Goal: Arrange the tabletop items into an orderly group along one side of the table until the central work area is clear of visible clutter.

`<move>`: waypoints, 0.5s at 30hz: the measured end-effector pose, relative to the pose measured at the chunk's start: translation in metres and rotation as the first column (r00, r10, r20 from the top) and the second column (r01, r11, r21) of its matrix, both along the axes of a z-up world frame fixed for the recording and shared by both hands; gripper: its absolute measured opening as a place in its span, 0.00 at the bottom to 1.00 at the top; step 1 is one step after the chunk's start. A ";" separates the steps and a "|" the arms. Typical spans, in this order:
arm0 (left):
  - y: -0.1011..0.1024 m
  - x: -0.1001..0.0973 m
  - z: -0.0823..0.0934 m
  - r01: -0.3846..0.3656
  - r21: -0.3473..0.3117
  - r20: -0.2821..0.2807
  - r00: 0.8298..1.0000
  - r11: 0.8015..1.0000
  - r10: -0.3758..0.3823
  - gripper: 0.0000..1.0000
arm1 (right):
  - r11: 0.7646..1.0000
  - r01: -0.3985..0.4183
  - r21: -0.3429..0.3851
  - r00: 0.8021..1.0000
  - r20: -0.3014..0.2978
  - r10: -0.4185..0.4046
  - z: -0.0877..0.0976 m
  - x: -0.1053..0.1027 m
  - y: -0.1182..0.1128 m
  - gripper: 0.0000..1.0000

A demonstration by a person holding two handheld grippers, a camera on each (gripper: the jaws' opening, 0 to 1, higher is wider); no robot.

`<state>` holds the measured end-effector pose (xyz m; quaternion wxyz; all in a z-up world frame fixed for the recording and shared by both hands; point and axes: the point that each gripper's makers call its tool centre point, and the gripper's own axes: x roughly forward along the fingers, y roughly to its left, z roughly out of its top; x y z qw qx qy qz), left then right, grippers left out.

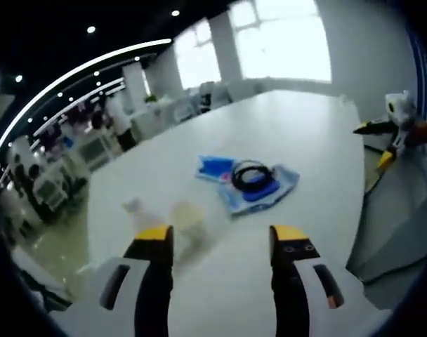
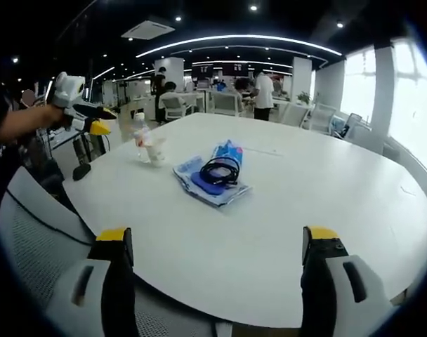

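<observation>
We hold both tongs, left gripper [image 1: 222, 242] and right gripper [image 2: 217, 242], wide open and empty, because the clear plastic bottle [image 2: 143, 144] and black coiled cable [image 2: 219, 170] on its blue pouches [image 2: 199, 184] wait mid-table on the round white table [image 2: 326, 203].

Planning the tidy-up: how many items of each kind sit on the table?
Bottle: 1
Cup: 1
Blue packets: 2, overlapping
Black cable coil: 1, on the packets
Total: 5

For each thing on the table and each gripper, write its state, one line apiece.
Left gripper: open, empty.
Right gripper: open, empty.
Bottle: upright, capped.
Cup: upright beside the bottle.
Blue pouch: lying flat.
Black cable: coiled, resting on the pouch.
Table: items not yet grouped along one side.
</observation>
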<state>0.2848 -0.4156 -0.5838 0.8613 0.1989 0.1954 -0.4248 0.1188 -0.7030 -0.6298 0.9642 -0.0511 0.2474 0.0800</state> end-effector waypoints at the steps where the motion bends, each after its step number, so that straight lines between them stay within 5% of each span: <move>1: -0.001 -0.006 -0.002 0.004 -0.004 -0.007 1.000 1.000 -0.004 0.55 | 1.000 -0.004 -0.001 1.000 0.000 0.004 0.000 0.000 0.001 1.00; 15: -0.008 -0.043 -0.005 -0.040 -0.101 -0.033 0.999 0.994 0.037 0.75 | 0.999 -0.032 -0.007 0.999 0.002 0.032 0.000 0.001 0.006 1.00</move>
